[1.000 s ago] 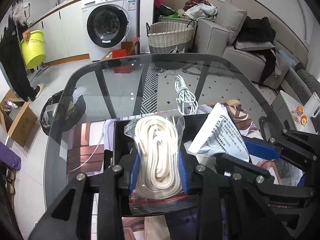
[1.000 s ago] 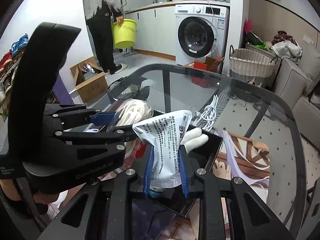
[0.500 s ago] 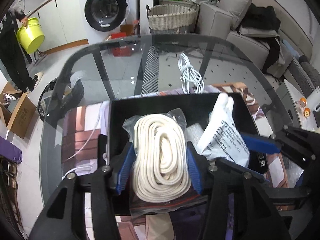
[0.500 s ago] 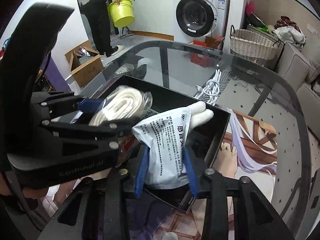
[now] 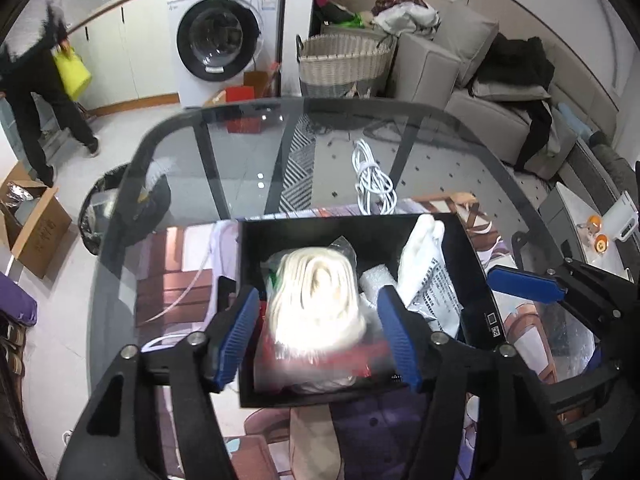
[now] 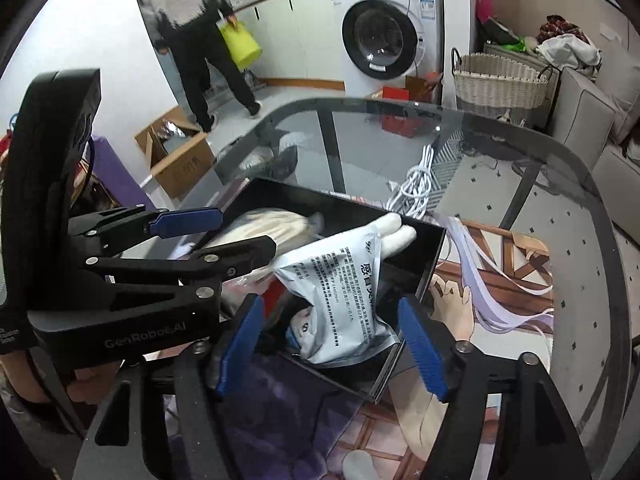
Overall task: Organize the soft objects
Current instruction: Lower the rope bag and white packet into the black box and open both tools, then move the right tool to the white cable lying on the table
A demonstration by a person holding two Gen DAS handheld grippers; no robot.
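A black box (image 5: 476,268) (image 6: 430,256) stands on the glass table. A clear bag of coiled white rope (image 5: 316,300) (image 6: 260,226) lies in its left half, blurred, between the blue pads of my left gripper (image 5: 318,332), whose jaws are opening and stand clear of the bag. A white printed packet with white gloves (image 6: 344,284) (image 5: 430,276) leans in the right half. My right gripper (image 6: 330,344) straddles it, jaws opening, pads off the packet. A piece of bubble wrap (image 5: 376,280) sits between rope and packet.
A coiled white cable (image 5: 372,184) (image 6: 416,192) lies on the glass beyond the box. A printed mat (image 6: 500,272) lies under the box. A person with a yellow bucket (image 6: 240,42) stands by the washing machine (image 5: 224,36). A wicker basket (image 5: 344,60) and sofa are behind the table.
Both grippers have opened and let go: the rope bag and the glove packet have dropped into the black box. Both views now look further down into the box.
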